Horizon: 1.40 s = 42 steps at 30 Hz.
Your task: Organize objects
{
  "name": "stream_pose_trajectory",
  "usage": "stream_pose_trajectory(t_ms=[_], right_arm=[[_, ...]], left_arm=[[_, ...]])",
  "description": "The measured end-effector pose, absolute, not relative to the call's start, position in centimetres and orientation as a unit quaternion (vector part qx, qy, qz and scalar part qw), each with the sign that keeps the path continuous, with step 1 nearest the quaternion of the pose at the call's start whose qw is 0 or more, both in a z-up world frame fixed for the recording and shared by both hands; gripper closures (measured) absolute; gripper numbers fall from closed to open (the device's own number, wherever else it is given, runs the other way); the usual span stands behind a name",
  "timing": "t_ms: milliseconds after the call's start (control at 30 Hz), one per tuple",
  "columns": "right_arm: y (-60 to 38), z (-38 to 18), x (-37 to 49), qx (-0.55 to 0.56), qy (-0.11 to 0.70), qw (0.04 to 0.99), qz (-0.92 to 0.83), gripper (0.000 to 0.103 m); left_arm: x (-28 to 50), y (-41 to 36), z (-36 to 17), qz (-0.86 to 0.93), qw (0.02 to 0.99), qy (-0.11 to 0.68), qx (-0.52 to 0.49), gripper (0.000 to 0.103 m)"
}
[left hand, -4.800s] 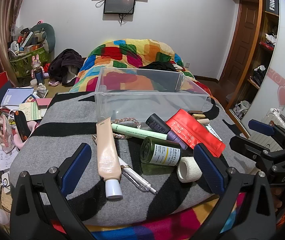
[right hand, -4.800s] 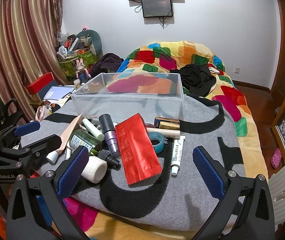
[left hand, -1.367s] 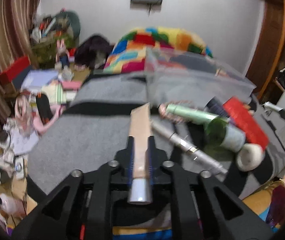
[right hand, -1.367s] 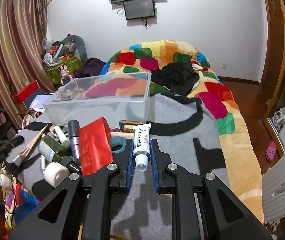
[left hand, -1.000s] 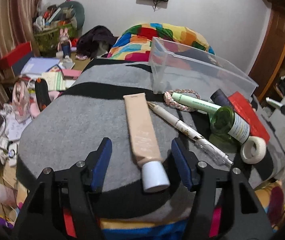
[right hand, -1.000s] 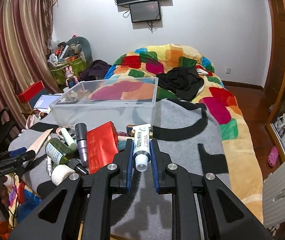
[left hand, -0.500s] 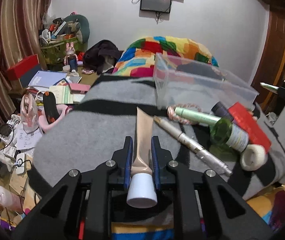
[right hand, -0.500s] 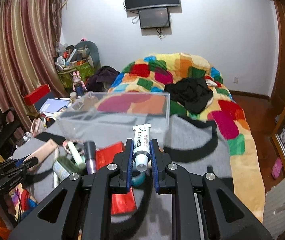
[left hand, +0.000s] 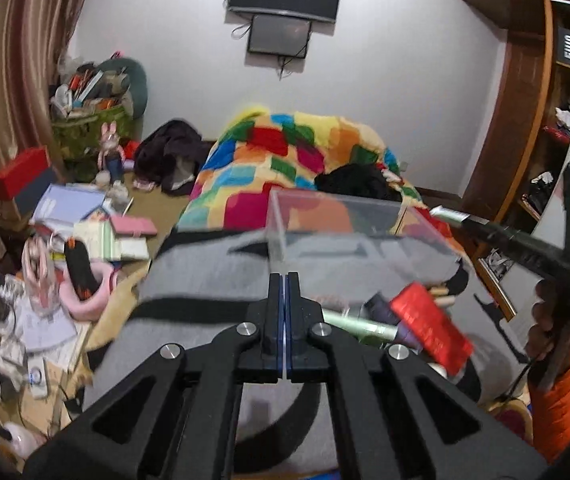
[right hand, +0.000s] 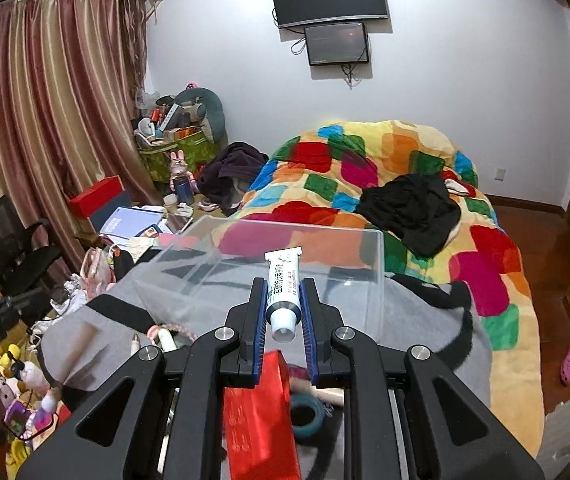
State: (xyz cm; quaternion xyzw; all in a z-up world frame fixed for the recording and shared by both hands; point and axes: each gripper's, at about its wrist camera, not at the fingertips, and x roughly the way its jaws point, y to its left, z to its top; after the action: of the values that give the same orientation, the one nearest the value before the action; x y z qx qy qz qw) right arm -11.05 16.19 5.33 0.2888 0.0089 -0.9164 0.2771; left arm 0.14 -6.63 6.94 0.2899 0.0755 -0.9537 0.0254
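My left gripper [left hand: 283, 277] hangs above the grey blanket [left hand: 205, 272], its jaws closing pad to pad with nothing between them. A blurred beige tube [right hand: 81, 336] shows at the blanket's left edge; I cannot tell whether it rests there. My right gripper [right hand: 283, 283] is shut on a white ointment tube [right hand: 283, 266], cap toward the camera, raised in front of the near wall of the clear plastic box [right hand: 369, 248]. The box [left hand: 357, 216] holds nothing I can see. In the left wrist view the right gripper [left hand: 445, 214] reaches in from the right, held by a hand [left hand: 545, 320].
A red pouch [right hand: 261, 412], a teal tape roll [right hand: 305, 416], a green tube [left hand: 357, 324] and other small items lie on the blanket before the box. A patchwork quilt [right hand: 405, 160] with black clothing lies behind. Clutter [left hand: 45, 280] covers the floor on the left.
The left gripper has risen and the beige tube is gone from between its jaws, which now meet. The right gripper has lifted the white tube up toward the box.
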Motion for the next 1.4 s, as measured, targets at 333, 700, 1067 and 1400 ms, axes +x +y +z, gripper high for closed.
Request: stream_pose_trajectory(t_ms=[333, 700, 1067, 1400], right_arm=[[15.0, 5.6, -13.1, 0.295, 0.022, 0.284, -0.912, 0.088], [15.0, 3.3, -14.9, 0.328, 0.019, 0.287, -0.900, 0.088], [14.6, 2.4, -15.6, 0.343, 0.024, 0.279, -0.896, 0.088], [13.9, 1.3, -16.9, 0.358, 0.028, 0.274, -0.892, 0.088]], left_arm=[[-3.5, -6.0, 9.8, -0.957, 0.002, 0.046, 0.288, 0.102], [-2.7, -9.1, 2.6, -0.912, 0.003, 0.076, 0.403, 0.080], [-2.5, -9.2, 2.7, -0.916, -0.005, 0.093, 0.389, 0.043], [-6.3, -5.2, -2.1, -0.871, -0.031, 0.088, 0.482, 0.035]])
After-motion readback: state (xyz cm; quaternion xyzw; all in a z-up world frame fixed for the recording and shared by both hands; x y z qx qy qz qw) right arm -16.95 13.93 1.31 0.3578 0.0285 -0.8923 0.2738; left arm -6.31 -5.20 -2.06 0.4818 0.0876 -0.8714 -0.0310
